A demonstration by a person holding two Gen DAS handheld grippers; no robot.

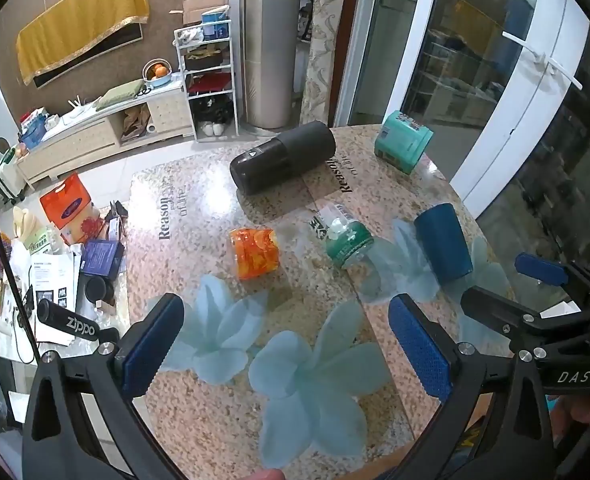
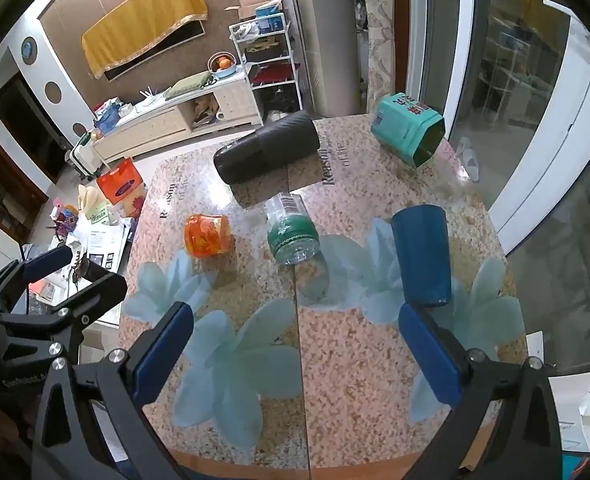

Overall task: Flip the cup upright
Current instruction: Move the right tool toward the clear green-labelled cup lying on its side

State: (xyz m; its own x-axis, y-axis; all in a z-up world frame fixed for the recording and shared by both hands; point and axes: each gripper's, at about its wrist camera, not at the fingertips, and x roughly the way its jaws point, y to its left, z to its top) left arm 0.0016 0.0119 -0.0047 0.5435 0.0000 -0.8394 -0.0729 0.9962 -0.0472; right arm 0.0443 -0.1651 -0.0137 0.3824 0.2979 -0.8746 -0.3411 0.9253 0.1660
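Observation:
A dark blue cup lies on its side on the stone table, at the right; it also shows in the right wrist view. My left gripper is open and empty, held above the table's near part, left of the cup. My right gripper is open and empty, with its right finger's tip just in front of the cup. The right gripper also shows at the right edge of the left wrist view.
An orange cup, a green-labelled glass jar, a black flask and a teal tin all lie on their sides on the table. A cluttered low table stands to the left. Glass doors are behind.

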